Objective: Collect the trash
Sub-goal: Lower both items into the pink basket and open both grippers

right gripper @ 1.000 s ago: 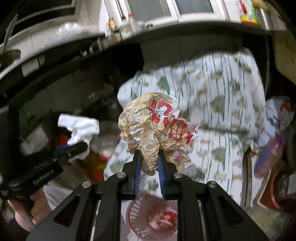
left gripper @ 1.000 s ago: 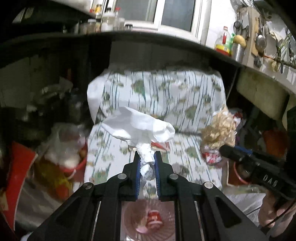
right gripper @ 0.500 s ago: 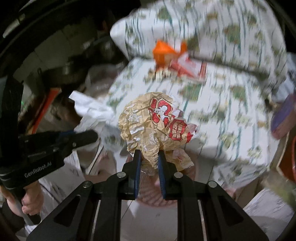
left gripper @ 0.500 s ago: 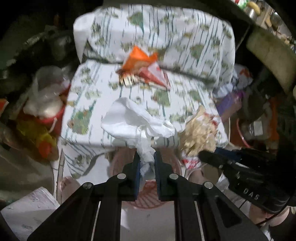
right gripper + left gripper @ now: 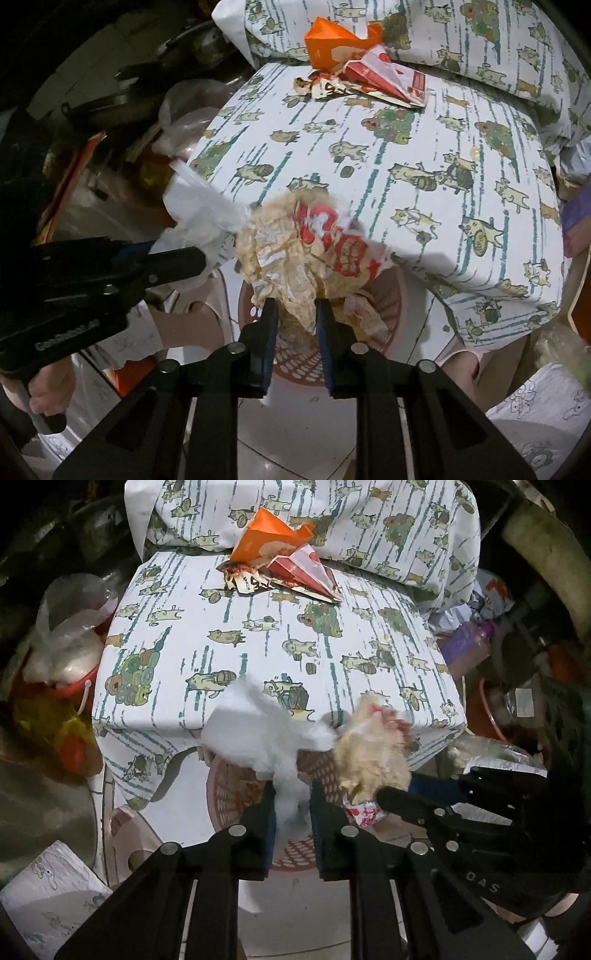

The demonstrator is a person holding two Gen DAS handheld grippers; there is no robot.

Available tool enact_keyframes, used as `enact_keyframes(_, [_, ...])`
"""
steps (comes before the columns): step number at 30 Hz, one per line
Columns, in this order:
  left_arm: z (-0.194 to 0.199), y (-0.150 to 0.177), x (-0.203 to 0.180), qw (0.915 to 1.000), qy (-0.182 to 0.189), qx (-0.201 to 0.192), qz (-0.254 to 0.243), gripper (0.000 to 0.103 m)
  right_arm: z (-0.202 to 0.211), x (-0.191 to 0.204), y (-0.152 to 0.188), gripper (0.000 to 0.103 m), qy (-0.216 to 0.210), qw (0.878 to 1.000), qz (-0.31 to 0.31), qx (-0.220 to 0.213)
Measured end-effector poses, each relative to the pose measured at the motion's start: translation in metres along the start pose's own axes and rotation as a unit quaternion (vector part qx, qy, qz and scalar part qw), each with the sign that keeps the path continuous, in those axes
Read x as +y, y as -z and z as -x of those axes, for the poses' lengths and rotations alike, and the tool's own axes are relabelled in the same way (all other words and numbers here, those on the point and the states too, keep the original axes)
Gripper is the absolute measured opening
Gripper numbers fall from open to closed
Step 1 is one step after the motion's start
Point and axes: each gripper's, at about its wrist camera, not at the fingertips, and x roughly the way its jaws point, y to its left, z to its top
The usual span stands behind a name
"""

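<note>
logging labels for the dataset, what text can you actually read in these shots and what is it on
"DAS": on the body of the right gripper, seen from the left wrist.
Print on the left gripper body: blurred, unreadable.
Red print on the crumpled wrapper: unreadable.
Print on the flat wrappers on the cloth: unreadable.

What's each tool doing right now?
Left tool: closed on white tissue.
Right tool: closed on crumpled wrapper.

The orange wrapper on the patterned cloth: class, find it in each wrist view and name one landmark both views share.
Left wrist: orange wrapper at top centre.
Right wrist: top centre, slightly right.
Shared landmark: the pink basket below the cloth's near edge.
</note>
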Motion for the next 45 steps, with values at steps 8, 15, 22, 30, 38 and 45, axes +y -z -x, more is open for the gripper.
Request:
enact_keyframes(8, [0.028, -0.013, 0.017, 0.9982, -0.010, -0.048, 0.034, 0.064, 0.007, -0.009, -0.003, 0.051, 0.003, 0.999, -0.027, -0.019])
enact_keyframes(15, [0.047, -0.018, 0.030, 0.9946, -0.029, -0.085, 0.053, 0.067, 0.021, -0.013, -0.012, 0.064, 0.036, 0.997, -0.036, -0.065])
enact_keyframes(22, [0.053, -0.017, 0.032, 0.9926, -0.049, -0.099, 0.051, 0.072, 0.024, -0.010, -0.014, 0.075, 0.054, 0.994, -0.038, -0.087])
enact_keyframes(30, [0.062, -0.016, 0.030, 0.9886, -0.077, -0.123, 0.041, 0.084, 0.029, 0.002, -0.017, 0.091, 0.079, 0.990, -0.011, -0.119])
enact_keyframes(38, [0.062, -0.017, 0.041, 0.9863, -0.082, -0.123, 0.072, 0.086, 0.034, 0.013, -0.018, 0.094, 0.116, 0.982, 0.023, -0.146])
enact_keyframes(45, [0.072, -0.016, 0.041, 0.9753, -0.120, -0.171, 0.072, 0.086, 0.044, 0.018, -0.021, 0.098, 0.175, 0.967, 0.052, -0.178])
